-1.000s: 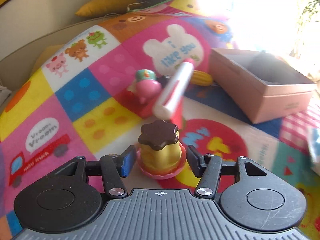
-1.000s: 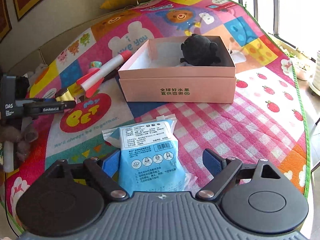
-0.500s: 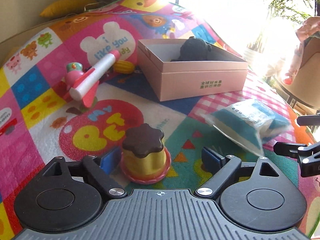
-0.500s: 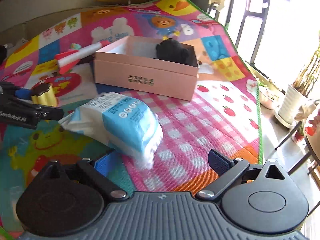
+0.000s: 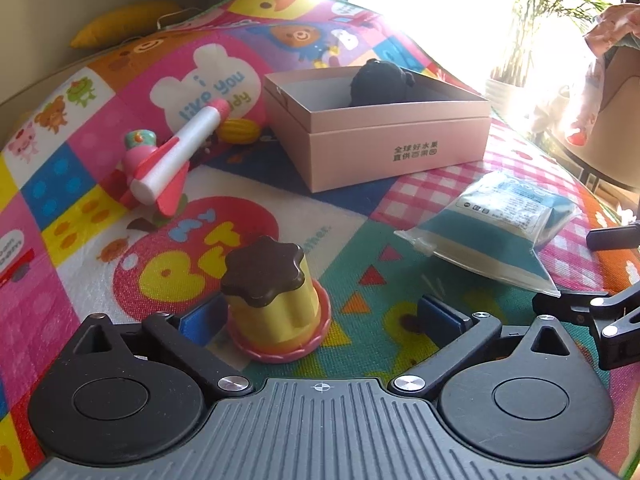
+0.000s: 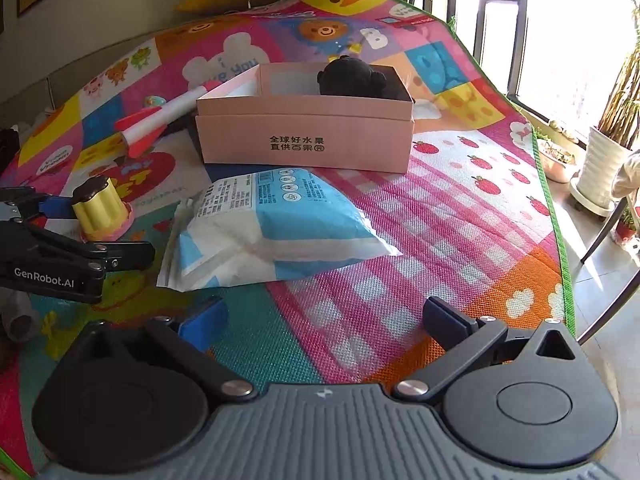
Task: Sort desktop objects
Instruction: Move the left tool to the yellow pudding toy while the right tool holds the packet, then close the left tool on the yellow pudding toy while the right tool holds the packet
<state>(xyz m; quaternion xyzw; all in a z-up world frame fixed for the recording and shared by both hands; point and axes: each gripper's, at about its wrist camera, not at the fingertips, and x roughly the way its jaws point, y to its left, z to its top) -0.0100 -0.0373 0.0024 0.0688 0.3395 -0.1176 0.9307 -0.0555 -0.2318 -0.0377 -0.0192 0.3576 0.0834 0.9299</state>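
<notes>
Left wrist view: left hand-held gripper (image 5: 320, 314) opening, pudding toy (image 5: 274, 298) standing between its jaws, unpressed; right hand-held gripper (image 6: 326, 320) opening, empty, behind the tissue pack (image 6: 276, 228).

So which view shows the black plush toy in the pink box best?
The right wrist view: the black plush toy stands clear against the pink box. In the left wrist view it sits in window glare.
</notes>
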